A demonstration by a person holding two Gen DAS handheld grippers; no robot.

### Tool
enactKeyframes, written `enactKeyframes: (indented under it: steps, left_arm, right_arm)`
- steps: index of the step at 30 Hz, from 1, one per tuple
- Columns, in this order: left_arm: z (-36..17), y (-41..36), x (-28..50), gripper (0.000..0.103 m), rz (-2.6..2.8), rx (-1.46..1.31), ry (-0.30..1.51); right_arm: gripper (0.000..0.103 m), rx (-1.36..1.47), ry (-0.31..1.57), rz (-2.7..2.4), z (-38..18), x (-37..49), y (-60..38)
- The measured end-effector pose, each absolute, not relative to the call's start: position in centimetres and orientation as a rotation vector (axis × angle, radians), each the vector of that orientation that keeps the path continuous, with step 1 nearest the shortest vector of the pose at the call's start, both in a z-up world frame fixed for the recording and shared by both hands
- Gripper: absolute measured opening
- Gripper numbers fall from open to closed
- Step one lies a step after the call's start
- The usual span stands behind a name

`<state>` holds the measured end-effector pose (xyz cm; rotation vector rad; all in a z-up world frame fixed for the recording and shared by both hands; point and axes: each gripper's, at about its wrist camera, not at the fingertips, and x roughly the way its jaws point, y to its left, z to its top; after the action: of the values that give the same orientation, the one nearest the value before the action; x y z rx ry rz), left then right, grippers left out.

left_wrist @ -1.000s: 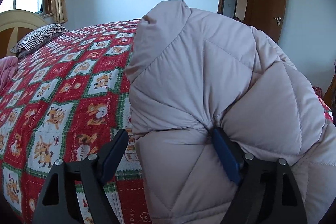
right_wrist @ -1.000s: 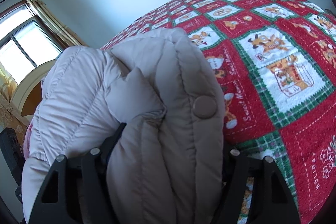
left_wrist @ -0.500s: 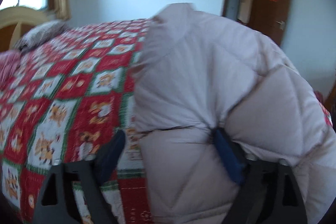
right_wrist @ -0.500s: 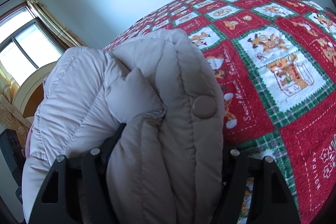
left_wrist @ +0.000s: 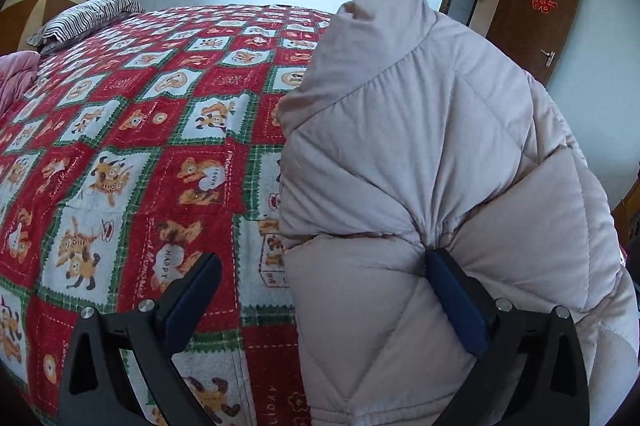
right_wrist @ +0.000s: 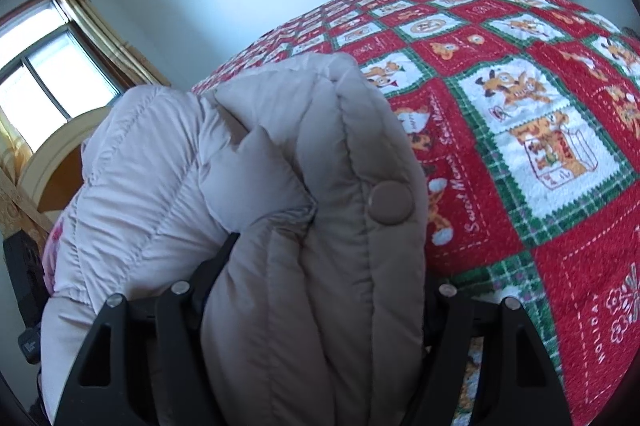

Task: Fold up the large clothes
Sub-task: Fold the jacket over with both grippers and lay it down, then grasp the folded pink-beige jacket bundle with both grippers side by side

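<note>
- Jaws first: the left gripper (left_wrist: 320, 300) is opening right now. Its left finger stands clear over the bedspread (left_wrist: 132, 162), and the puffy jacket (left_wrist: 420, 154) only leans on the inner face of the right pad, so nothing is pinched there.
- Right gripper (right_wrist: 320, 266) is clamped on a thick bunched wad of that same jacket (right_wrist: 280, 226), with the snap button (right_wrist: 390, 203) sitting just past the fingers. That's a lot of padding in one bite.
- Where the jacket is: bunched up over the near part of the bed and carried by the right side, not spread flat.
- My take on doing this step well: let the left side come fully free before pulling it back, so the pad doesn't drag the quilted fabric. Then re-grab at a seam or hem instead of mid-panel, since down stuffing squishes and slips.
- I'd also keep the right grip steady while the left one relocates, otherwise the bundle probably flops.
- Containers: none that I can see, no basket or box anywhere.
- Further back: striped pillow (left_wrist: 90, 16) by the headboard, window beyond it, and brown door (left_wrist: 536, 14) standing open.
</note>
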<state>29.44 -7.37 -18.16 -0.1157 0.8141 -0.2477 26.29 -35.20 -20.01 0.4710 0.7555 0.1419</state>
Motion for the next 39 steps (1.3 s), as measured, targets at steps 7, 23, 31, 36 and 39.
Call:
enactKeyframes:
  steps: [7,23,31,36,39]
  left_arm:
    - [-14.7,-7.0,28.3,0.102,-0.187,-0.026,0.739]
    - [-11.0,-17.1,33.1,0.102,0.026,0.212,0.666]
    - [-14.8,-18.5,33.2,0.102,0.010,0.171,0.638]
    - [-15.9,-18.5,34.1,0.103,-0.004,0.155,0.675]
    - [-16.4,-18.5,34.5,0.103,-0.003,0.148,0.688]
  right_arm:
    - [0.075,0.407,0.735,0.071,-18.9,25.7,-34.9]
    - [0.082,0.160,0.773,-0.288,-9.3,29.7,-28.6]
    - [0.081,0.249,0.766,-0.313,-15.0,29.1,-31.2]
    - [0.084,0.276,0.775,-0.309,-16.4,29.6,-31.6]
    - [0.086,0.278,0.788,-0.313,-17.0,29.9,-31.7]
